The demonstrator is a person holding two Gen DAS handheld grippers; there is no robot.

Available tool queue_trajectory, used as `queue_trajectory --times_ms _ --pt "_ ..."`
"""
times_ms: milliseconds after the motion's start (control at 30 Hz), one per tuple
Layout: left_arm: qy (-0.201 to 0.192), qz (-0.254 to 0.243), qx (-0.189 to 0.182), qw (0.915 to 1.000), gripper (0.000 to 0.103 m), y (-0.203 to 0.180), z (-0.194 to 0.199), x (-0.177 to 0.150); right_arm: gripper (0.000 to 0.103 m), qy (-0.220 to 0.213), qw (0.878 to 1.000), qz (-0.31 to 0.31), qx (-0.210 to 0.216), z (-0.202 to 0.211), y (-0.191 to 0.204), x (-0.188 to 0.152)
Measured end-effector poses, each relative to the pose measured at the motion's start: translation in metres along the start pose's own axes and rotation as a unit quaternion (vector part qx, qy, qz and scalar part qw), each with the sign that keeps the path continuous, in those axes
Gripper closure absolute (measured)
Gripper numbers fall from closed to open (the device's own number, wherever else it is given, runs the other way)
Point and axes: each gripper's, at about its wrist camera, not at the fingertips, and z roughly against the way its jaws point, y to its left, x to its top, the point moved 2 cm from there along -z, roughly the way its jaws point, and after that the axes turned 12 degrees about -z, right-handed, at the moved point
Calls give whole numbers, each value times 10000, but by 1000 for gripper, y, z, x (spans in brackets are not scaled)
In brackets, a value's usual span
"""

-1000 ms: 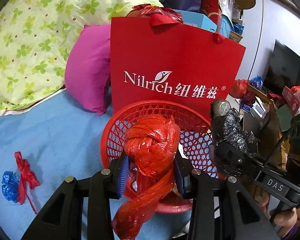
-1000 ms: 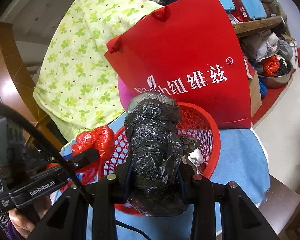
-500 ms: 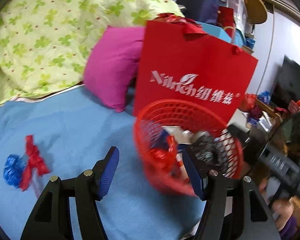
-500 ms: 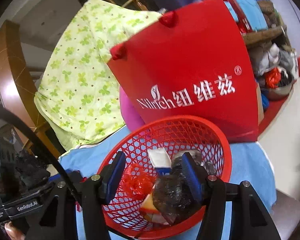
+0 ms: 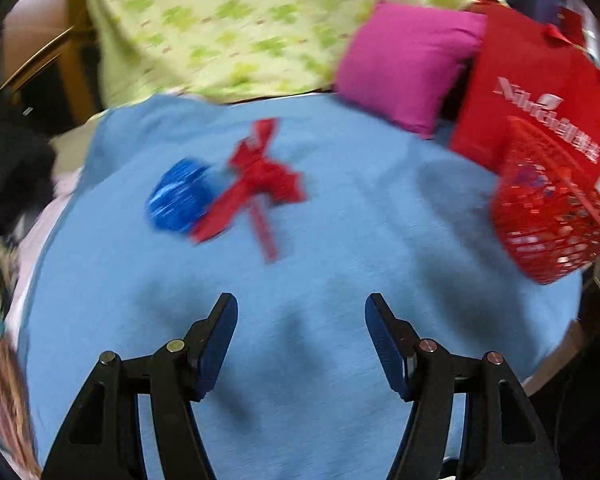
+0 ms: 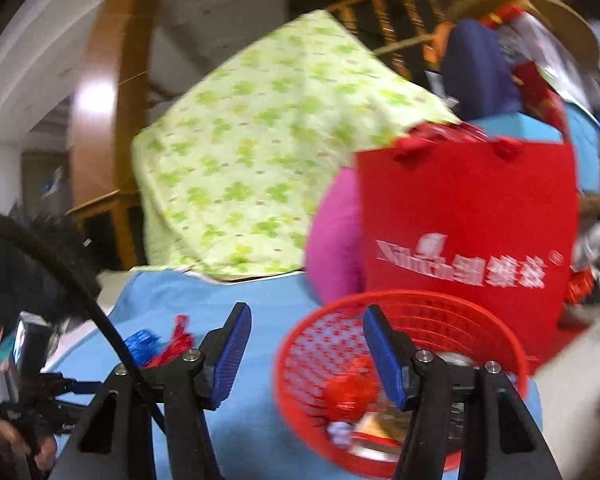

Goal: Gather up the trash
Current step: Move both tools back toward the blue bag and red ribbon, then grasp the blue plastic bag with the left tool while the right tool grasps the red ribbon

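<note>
A red mesh basket (image 5: pixel 548 216) (image 6: pixel 312 344) stands on the blue cloth (image 5: pixel 300 280), with several scraps in it, among them a red plastic wad (image 6: pixel 350 394). Farther left on the cloth lie a crumpled blue wrapper (image 5: pixel 180 196) (image 6: pixel 140 344) and a red ribbon scrap (image 5: pixel 260 184) (image 6: pixel 178 344), touching each other. My left gripper (image 5: pixel 300 316) hangs open over bare cloth, below and right of those two scraps, nothing between its pads. My right gripper (image 6: pixel 304 324) is open and empty at the basket's near left rim. The picture is motion-blurred.
A red paper bag (image 5: pixel 540 92) (image 6: pixel 468 216) stands behind the basket, a magenta cushion (image 5: pixel 408 64) beside it and a green-patterned quilt (image 5: pixel 260 24) behind. A hand (image 6: pixel 16 440) holds the other gripper at the right wrist view's lower left. The cloth's edge drops off at right.
Both grippers opened and dropped their loads, the red wad and the black bag, into the basket. The left gripper then swung left over the cloth; the right one drew back and rolled.
</note>
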Motion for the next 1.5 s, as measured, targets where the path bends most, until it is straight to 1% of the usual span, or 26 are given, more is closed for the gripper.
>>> queue_trajectory --times_ms 100,167,300,400,533,633,700,767,833,867,967,1033,1167,1233,1400,1500 --pt "51 208 230 9995 36 23 -3 -14 40 207 9986 405 264 -9 33 -14" --pt "60 362 299 9989 36 35 -5 -20 40 432 9959 674 423 -19 55 -26" --pt "-31 598 436 9972 36 57 -9 -22 40 851 9875 1185 603 -34 90 -53" --pt "-90 637 578 9963 36 72 -15 -18 40 1262 9809 1299 712 -49 106 -69" --pt "-219 599 720 9954 36 90 -19 -7 40 1806 9745 1145 681 -74 109 -79" --pt "-335 514 894 9941 36 102 -24 3 40 2283 9678 889 584 -99 103 -85" --pt "-378 605 928 9931 36 114 -30 4 40 2554 9633 635 535 -117 99 -86" --pt "-365 754 908 9923 36 123 -36 -1 40 2793 9581 252 581 -136 97 -85" --pt "-146 935 906 9914 36 132 -46 -7 40 2875 9557 -48 631 -155 99 -84" --pt "-127 1006 857 9911 36 135 -48 -8 40 2899 9545 -162 676 -168 102 -84" --pt "-208 1131 824 9899 36 141 -44 -7 40 2980 9511 -352 737 -200 114 -89" --pt "-253 1168 824 9894 36 142 -42 -9 40 3134 9447 -581 776 -220 119 -99" --pt "-236 1262 649 9896 36 145 -44 -9 40 3425 9335 -811 686 -252 125 -114" --pt "-180 1314 669 9889 36 147 -47 -7 40 3451 9321 -853 698 -261 128 -113" --pt "-55 1457 702 9868 36 153 -53 -10 40 3381 9342 -906 694 -295 133 -105" --pt "-12 1509 719 9859 36 157 -55 -11 40 3412 9324 -976 692 -314 133 -104"
